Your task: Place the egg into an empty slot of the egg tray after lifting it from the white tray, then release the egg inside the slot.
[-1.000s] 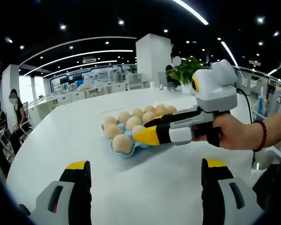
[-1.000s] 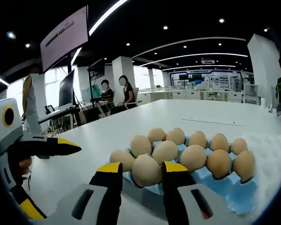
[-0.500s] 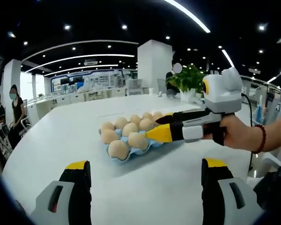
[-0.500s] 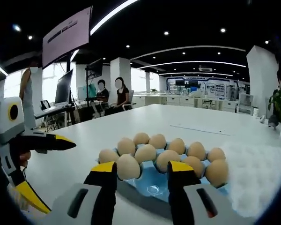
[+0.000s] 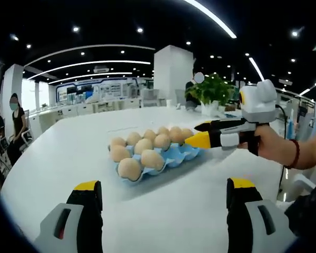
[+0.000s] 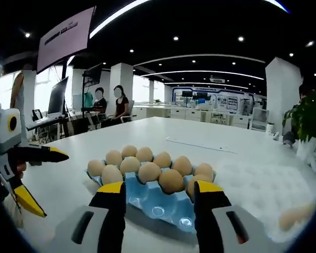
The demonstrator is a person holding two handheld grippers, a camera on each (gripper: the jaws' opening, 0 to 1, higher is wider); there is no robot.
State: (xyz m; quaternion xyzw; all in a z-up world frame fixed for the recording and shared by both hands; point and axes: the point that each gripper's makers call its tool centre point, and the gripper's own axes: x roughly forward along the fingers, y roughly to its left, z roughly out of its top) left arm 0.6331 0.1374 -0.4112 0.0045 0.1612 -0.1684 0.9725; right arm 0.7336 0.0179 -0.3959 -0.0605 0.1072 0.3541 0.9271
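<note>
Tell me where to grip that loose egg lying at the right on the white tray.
Grip the egg across its narrow middle, coming down from above: it lies on its side on the white tray, so the right gripper fingers can close on its rounded flanks.

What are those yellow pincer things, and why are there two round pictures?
A person holds a hand-held gripper in each hand, and each carries a camera, so you get two pictures. The left gripper view looks past the left gripper at the right gripper. Both are open and hold nothing. On the white table sits a blue egg tray with brown eggs and a few empty slots near its front. A blurry egg-like thing lies to the right.
</note>
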